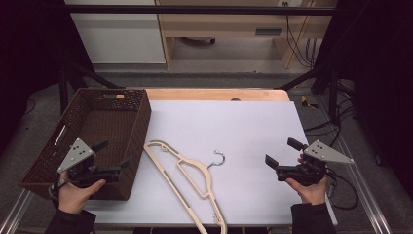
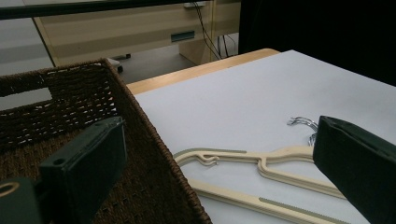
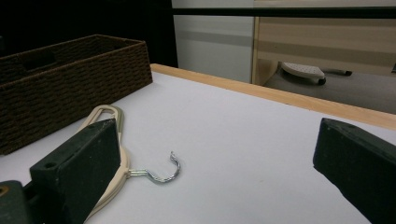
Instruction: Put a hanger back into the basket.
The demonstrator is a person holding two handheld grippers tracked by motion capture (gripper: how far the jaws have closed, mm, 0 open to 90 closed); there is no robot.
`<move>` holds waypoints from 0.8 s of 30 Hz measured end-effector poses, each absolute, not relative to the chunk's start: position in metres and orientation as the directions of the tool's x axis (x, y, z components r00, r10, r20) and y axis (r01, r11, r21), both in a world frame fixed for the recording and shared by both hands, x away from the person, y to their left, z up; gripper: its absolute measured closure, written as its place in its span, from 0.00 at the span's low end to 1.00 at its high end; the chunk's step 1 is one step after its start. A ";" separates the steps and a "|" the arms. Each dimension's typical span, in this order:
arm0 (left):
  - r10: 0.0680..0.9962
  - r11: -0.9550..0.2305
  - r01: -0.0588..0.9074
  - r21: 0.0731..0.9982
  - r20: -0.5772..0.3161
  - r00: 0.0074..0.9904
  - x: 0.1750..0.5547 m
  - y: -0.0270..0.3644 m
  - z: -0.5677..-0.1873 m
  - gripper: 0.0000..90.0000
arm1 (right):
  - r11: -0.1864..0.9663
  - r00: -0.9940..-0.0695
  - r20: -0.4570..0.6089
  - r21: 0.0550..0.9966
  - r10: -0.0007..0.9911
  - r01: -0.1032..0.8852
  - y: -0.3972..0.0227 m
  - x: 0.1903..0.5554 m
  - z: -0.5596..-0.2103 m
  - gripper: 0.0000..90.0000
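While both claws sit spread and empty, left gripper (image 1: 113, 155) over basket (image 1: 139, 114), right gripper (image 1: 282, 152) off to side, hanger (image 1: 187, 175) lies flat mid-table beside basket. You probably want pinch on thin shoulder bar, not hook (image 1: 218, 158); come in low.

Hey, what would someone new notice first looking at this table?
Probably the cream hanger with its metal hook, lying flat on the white table near the front edge. Next, the dark wicker basket at the left edge, and the left gripper and right gripper, both open, flanking the hanger.
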State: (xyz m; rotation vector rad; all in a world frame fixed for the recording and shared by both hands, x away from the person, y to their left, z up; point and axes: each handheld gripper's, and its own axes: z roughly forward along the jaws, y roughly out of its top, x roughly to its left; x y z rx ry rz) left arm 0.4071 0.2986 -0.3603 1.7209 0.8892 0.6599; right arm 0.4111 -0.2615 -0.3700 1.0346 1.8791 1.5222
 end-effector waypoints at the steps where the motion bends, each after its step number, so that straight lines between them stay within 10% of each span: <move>1: 0.820 -0.183 0.246 0.952 0.010 0.572 0.407 0.299 -0.360 0.03 | 0.084 -0.585 0.076 0.967 0.807 0.242 -0.262 0.411 -0.370 0.01; 24: 0.819 -0.188 0.239 0.953 0.018 0.573 0.404 0.300 -0.358 0.03 | 0.247 -0.660 0.027 0.915 0.751 0.318 -0.198 0.405 -0.360 0.08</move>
